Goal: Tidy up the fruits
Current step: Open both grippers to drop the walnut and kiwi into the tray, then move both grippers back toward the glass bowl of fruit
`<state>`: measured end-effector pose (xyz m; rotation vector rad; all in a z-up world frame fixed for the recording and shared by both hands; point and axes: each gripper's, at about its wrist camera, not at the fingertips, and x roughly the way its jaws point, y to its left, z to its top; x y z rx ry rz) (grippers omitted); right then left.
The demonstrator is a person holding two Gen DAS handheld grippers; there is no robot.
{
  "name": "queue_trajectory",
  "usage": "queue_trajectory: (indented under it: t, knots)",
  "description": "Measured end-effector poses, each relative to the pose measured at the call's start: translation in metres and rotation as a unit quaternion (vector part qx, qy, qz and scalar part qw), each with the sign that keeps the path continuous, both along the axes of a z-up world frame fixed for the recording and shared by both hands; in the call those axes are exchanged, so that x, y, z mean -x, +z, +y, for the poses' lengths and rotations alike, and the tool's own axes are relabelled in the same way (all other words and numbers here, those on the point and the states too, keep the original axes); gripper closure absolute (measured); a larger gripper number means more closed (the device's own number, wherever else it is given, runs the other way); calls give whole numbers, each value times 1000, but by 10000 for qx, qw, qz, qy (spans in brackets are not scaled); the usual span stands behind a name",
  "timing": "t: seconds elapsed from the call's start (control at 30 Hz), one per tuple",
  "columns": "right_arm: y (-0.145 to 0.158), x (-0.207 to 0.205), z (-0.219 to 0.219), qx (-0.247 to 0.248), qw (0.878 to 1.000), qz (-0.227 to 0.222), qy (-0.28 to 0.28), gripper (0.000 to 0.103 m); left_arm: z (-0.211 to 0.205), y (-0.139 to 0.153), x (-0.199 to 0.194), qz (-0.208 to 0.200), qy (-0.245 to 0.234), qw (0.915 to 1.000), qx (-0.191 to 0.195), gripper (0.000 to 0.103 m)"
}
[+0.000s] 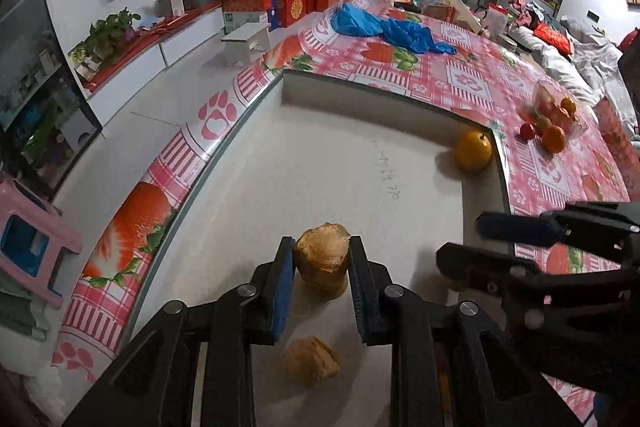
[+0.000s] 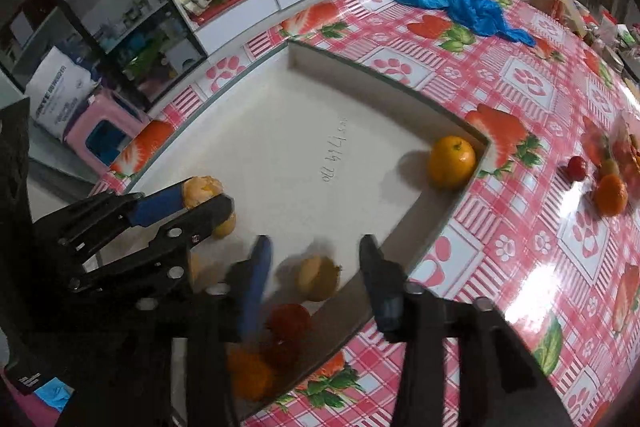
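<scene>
In the left wrist view, at lower centre, our left gripper [image 1: 322, 269] has its two pads pressed on a rough tan fruit piece [image 1: 323, 258], low over the floor of the shallow white tray [image 1: 280, 155]. A second tan piece [image 1: 310, 361] lies on the tray below it, between the finger arms. A whole orange [image 1: 473, 151] sits in the tray's corner at right, and a cluster of loose fruits [image 1: 554, 125] waits on the strawberry tablecloth [image 1: 460, 67] at upper right. Our right gripper [image 1: 460, 241] enters from the right edge with its fingers parted and empty.

In the right wrist view, the right gripper [image 2: 316, 263] at lower centre is blurred, with its fingers spread clear of a yellowish fruit [image 2: 318, 277] that lies on the tray between them. Red and orange fruits [image 2: 280, 331] are gathered just below. At left, the left gripper clamps its piece.

We judge that we are mid-placement: the right fruit looks released and the left piece is yet to be let go. Next, we would open the left fingers gently and lift both grippers straight up without nudging neighbours.
</scene>
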<state>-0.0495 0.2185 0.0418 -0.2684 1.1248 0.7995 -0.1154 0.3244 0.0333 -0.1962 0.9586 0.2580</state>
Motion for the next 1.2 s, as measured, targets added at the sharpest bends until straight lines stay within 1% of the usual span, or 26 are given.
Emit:
queue_trajectory:
  t: [0.07,0.1,0.13,0.17,0.2,0.27,0.3,0.4,0.47,0.6,0.67,0.7,0.73,0.8,0.87,0.9,1.0,1.03,1.07,1.1,1.17,1.2]
  knots:
    - [2,-2,-5,-56,10000,7,-67,45,0,0,-2,38,35,10000,-19,60]
    - [4,-5,-10,-116,9998,30,-135,43,1,1,-1,48,127,9999,-78,41]
    - [6,-7,-15,-177,9996,57,-190,35,3,3,0,47,223,9996,-135,26]
    - [8,-9,-20,-254,9993,83,-265,24,4,5,2,11,281,9995,-142,22]
    - [10,-11,-26,-303,9989,77,-337,21,5,9,3,-39,265,9996,-59,22]
    - [14,-14,-35,-361,9983,45,-466,21,4,15,2,-5,171,9998,67,22]
    - [17,-17,-41,-402,9977,62,-539,21,0,21,1,9,108,9999,47,22]
    - [29,-26,-61,-571,9955,96,-744,20,-16,42,-5,-68,-153,9998,-146,22]
    - [37,-34,-76,-732,9930,146,-915,18,-29,62,-10,-165,-403,9989,-193,22]
    - [55,-52,-121,-1104,9839,314,-1368,14,-58,97,-22,-268,-913,9949,-323,22]
    - [60,-58,-141,-1155,9804,267,-1573,4,-78,118,-28,-373,-1171,9911,-505,22]
    - [62,-62,-158,-1145,9777,199,-1752,2,-85,126,-31,-416,-1250,9897,-555,22]
    - [62,-63,-168,-1117,9759,153,-1867,0,-92,136,-34,-455,-1328,9884,-575,22]
    - [59,-65,-196,-957,9701,18,-2230,0,-107,162,-46,-513,-1514,9859,-497,22]
    - [52,-66,-217,-821,9653,12,-2478,0,-119,183,-56,-581,-1602,9843,-451,22]
    - [44,-68,-231,-675,9630,35,-2611,0,-127,201,-64,-694,-1635,9831,-438,22]
    - [25,-68,-258,-237,9582,-63,-2850,0,-149,236,-83,-993,-1713,9792,-453,22]
    - [20,-67,-265,-147,9568,-118,-2900,0,-157,245,-93,-1040,-1742,9783,-424,15]
    - [16,-66,-271,-73,9556,-169,-2940,0,-162,248,-101,-1027,-1773,9781,-375,4]
    - [9,-63,-279,38,9533,-238,-3009,0,-169,250,-113,-1097,-1792,9771,-327,0]
    - [-2,-58,-288,152,9505,-304,-3088,0,-180,239,-128,-1165,-1712,9778,-335,0]
    - [-9,-53,-293,222,9489,-363,-3127,0,-190,221,-141,-1058,-1636,9799,-426,0]
